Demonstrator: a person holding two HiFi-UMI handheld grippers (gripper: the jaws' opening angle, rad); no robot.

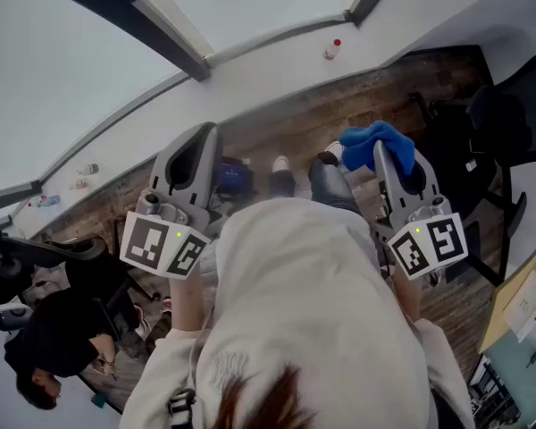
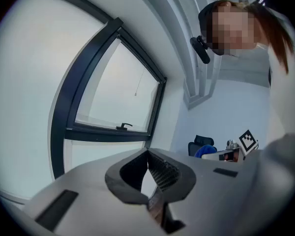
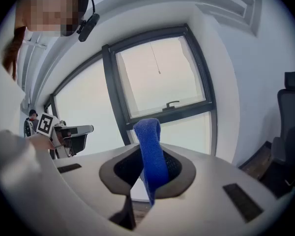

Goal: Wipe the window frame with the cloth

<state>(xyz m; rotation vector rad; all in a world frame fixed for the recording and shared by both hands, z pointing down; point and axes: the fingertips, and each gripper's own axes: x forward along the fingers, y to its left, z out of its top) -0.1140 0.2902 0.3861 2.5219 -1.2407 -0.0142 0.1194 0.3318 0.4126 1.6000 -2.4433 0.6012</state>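
Right gripper [image 3: 148,154], grey two-jaw claw: jaws pinched on a blue terry cloth [image 3: 151,149], which stands up between them as a folded strip, top end curled over, centre of the right gripper view; in the head view the same cloth [image 1: 375,145] shows as a bunched blue mass at the claw tip, upper right of centre. Left gripper [image 2: 148,152], grey two-jaw claw: jaw tips pressed together, nothing between them, lower centre of the left gripper view; in the head view it [image 1: 196,155] sits left of centre, well apart from the cloth. Dark metal window frame [image 3: 115,100]: beyond both claws, apart from them; thick upright and crossbar, small dark handle [image 3: 172,103] on the crossbar; cloth not touching the frame. White window sill [image 1: 277,61]: band across the upper head view; small red-capped bottle [image 1: 332,49] on it, upper right. Brown wooden floor [image 1: 339,114]: below the sill. Black office chair [image 1: 509,105]: right edge. Person's pale hooded top [image 1: 313,320]: lower centre.
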